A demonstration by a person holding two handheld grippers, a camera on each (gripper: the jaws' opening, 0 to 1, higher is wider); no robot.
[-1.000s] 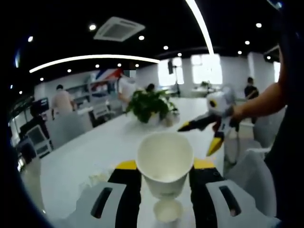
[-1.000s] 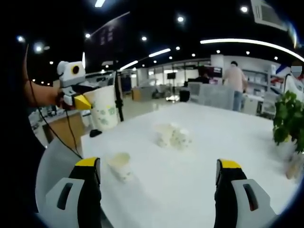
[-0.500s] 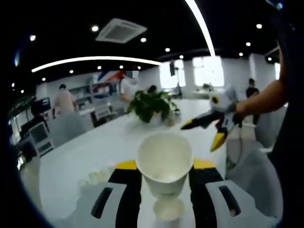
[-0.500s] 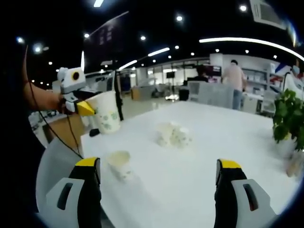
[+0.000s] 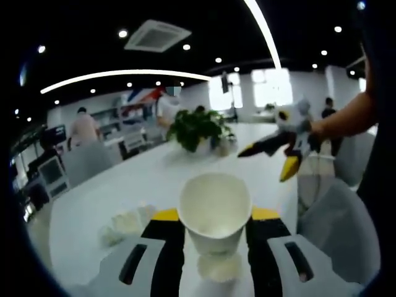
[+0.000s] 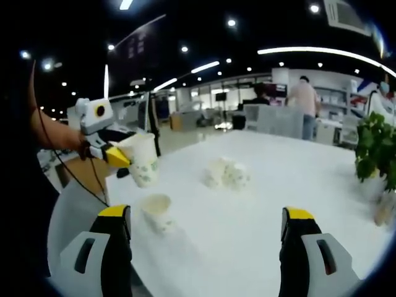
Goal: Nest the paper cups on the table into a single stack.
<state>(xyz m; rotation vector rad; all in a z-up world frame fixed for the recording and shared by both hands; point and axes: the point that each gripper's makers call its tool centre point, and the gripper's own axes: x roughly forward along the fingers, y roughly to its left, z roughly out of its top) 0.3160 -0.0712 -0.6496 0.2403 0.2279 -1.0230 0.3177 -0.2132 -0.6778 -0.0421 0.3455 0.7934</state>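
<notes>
My left gripper is shut on a white paper cup, held upright with its mouth towards the camera. Just beneath it a second paper cup stands on the white table. In the right gripper view the left gripper carries that cup, printed with green, a little above the lone cup near the table's corner. Further in sits a cluster of cups, also seen at the left. My right gripper is open over the table and holds nothing; it hovers in the air.
A potted green plant stands on the table's far side, at the right edge in the right gripper view. The table's corner and edge lie close to the lone cup. People and desks fill the office behind.
The left gripper has come down with its cup, closer to the lone cup on the table. The right gripper has stayed open and nearly still.
</notes>
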